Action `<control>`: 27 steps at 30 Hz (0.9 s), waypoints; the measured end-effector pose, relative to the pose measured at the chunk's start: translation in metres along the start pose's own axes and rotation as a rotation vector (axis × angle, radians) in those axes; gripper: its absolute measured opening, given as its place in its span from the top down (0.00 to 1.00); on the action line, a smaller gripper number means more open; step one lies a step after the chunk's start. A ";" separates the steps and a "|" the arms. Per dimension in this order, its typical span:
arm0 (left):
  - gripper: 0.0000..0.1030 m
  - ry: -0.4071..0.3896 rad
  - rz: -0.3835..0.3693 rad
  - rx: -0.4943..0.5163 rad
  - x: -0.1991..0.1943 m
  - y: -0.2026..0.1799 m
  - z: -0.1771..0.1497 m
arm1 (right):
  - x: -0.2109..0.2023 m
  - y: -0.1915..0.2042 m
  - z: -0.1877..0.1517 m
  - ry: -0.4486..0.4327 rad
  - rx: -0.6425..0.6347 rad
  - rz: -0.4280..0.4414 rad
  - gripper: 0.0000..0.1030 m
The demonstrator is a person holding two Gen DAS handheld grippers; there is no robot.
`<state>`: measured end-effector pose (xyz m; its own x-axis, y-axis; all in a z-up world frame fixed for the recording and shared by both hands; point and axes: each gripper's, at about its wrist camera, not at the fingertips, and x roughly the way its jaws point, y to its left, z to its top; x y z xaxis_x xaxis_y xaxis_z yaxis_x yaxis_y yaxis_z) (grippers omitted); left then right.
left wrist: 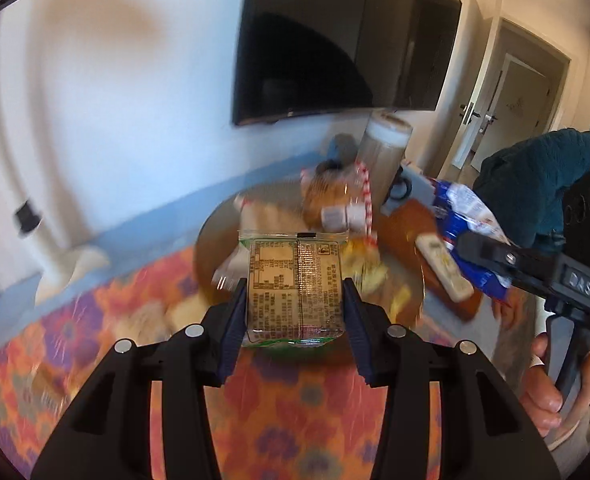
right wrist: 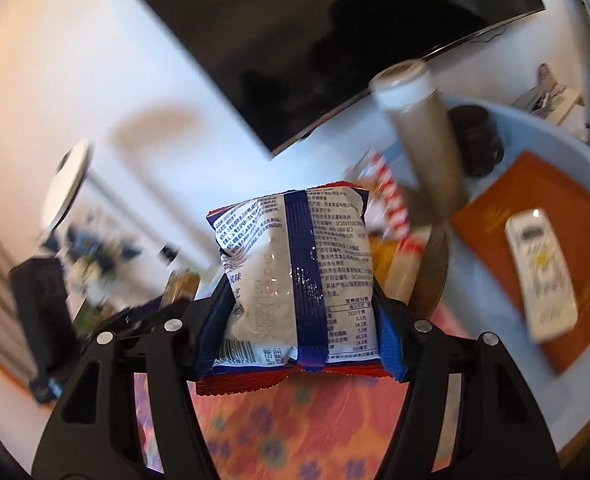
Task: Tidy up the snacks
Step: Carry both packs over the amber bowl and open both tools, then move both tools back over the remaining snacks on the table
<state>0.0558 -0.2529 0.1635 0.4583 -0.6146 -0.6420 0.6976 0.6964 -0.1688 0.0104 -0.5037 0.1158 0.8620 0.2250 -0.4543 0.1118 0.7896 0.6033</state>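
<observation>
A small clear-wrapped snack packet (left wrist: 295, 288), printed side up with a green lower edge, is clamped between the jaws of the left gripper (left wrist: 294, 300), which are closed against its two sides. The packet is held above a round tray (left wrist: 215, 240) on which further blurred snacks are piled, among them a red-and-white striped bag (left wrist: 335, 196) at about 12 o'clock from the packet. The tray rests on a worktop covered by an orange and purple floral cloth (left wrist: 295, 408). A tall cylindrical canister (left wrist: 383, 152) with a pale lid is seen at 1 o'clock, behind the tray. At 3 o'clock a white remote control (left wrist: 445, 266) lies on an orange folder (left wrist: 407, 220). In the right wrist view, a blue, white and red snack bag (right wrist: 295, 280), its back seam facing the camera, is gripped by the right gripper (right wrist: 297, 320), whose jaws are pressed against the bag's sides near its lower end. The bag is held off the cloth, the remote and folder lying at 3 o'clock from it and the canister at 1 o'clock. A dark wall-mounted television (left wrist: 335, 40) is seen at 12 o'clock in both views. The scene beyond the held snacks is motion-blurred.
</observation>
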 end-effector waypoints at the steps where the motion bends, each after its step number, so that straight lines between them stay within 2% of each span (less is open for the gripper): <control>1: 0.52 -0.009 0.003 0.002 0.007 -0.002 0.007 | 0.010 -0.002 0.008 -0.003 0.002 -0.012 0.36; 2: 0.36 -0.026 0.012 -0.002 0.017 -0.004 0.015 | 0.024 -0.004 0.019 0.000 -0.006 -0.023 0.31; 3: 0.05 -0.043 0.033 -0.011 0.026 -0.003 0.023 | 0.035 -0.005 0.025 0.005 -0.020 -0.042 0.25; 4: 0.06 -0.051 0.050 -0.020 0.031 -0.001 0.027 | 0.043 -0.011 0.029 0.015 -0.030 -0.079 0.11; 6: 0.08 -0.033 0.077 -0.055 0.041 0.008 0.029 | 0.061 -0.027 0.029 0.071 -0.001 -0.130 0.10; 7: 0.08 -0.019 0.077 -0.060 0.039 0.014 0.023 | 0.063 -0.038 0.023 0.100 0.041 -0.102 0.10; 9: 0.07 -0.027 0.101 -0.027 0.024 0.020 0.007 | 0.055 -0.049 0.008 0.106 0.074 -0.062 0.10; 11: 0.07 -0.026 0.155 0.009 0.004 0.029 -0.015 | 0.041 -0.046 -0.009 0.099 0.047 -0.061 0.09; 13: 0.06 -0.023 0.182 0.007 -0.019 0.041 -0.038 | 0.026 -0.032 -0.029 0.101 -0.005 -0.036 0.08; 16: 0.05 -0.009 0.221 -0.053 -0.060 0.070 -0.081 | 0.010 0.014 -0.066 0.134 -0.138 0.061 0.03; 19: 0.05 0.008 0.278 -0.143 -0.091 0.104 -0.123 | 0.013 0.075 -0.109 0.193 -0.321 0.141 0.03; 21: 0.05 0.023 0.305 -0.242 -0.106 0.131 -0.153 | 0.025 0.114 -0.142 0.240 -0.409 0.196 0.03; 24: 0.05 0.033 0.411 -0.316 -0.118 0.153 -0.193 | 0.058 0.146 -0.183 0.350 -0.414 0.277 0.03; 26: 0.05 0.053 0.496 -0.317 -0.119 0.163 -0.214 | 0.079 0.155 -0.198 0.402 -0.393 0.282 0.03; 27: 0.05 0.063 0.538 -0.308 -0.118 0.166 -0.223 | 0.089 0.160 -0.208 0.405 -0.403 0.257 0.03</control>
<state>-0.0052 0.0178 0.0441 0.6616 -0.1312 -0.7383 0.1824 0.9832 -0.0113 0.0022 -0.2391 0.0354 0.5723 0.5721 -0.5875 -0.3370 0.8172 0.4676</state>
